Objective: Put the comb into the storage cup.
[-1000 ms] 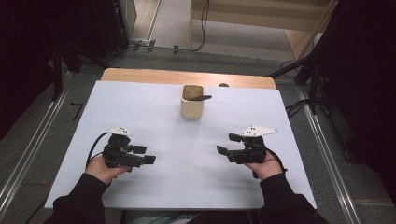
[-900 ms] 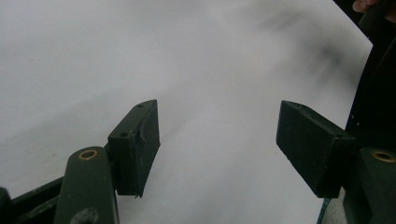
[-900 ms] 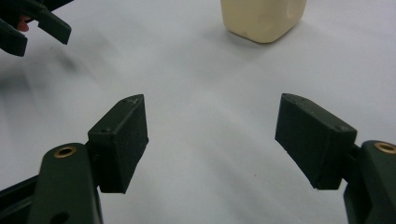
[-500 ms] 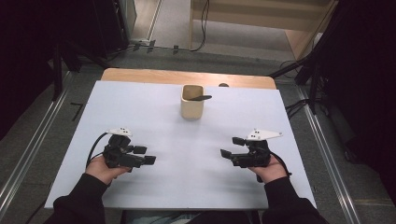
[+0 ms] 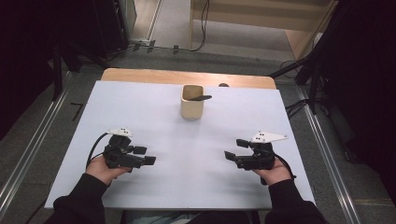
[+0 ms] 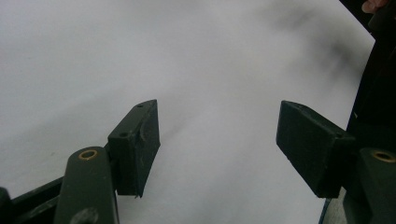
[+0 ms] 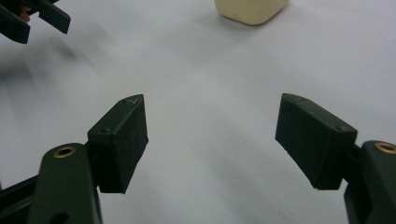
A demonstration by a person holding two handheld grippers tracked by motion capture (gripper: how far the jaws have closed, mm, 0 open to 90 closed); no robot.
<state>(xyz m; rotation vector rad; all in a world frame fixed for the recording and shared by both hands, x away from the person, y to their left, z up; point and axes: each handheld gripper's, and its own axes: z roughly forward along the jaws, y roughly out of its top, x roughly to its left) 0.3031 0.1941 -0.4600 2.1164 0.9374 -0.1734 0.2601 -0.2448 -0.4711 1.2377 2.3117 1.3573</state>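
Left hand-held gripper [image 5: 148, 155] rests low on the white worktop [image 5: 140, 107], jaws wide apart, holding nothing. Beige cup [image 5: 192, 101] stands upright at centre rear, well apart. Right hand-held gripper [image 5: 232, 150]: jaws spread, likewise unloaded.

No writing, label, brand, number or sign can be read anywhere in these views. The cream cup [image 5: 192, 102] near the worktop's far edge has plain walls. The white worktop [image 5: 140, 112] carries no print.
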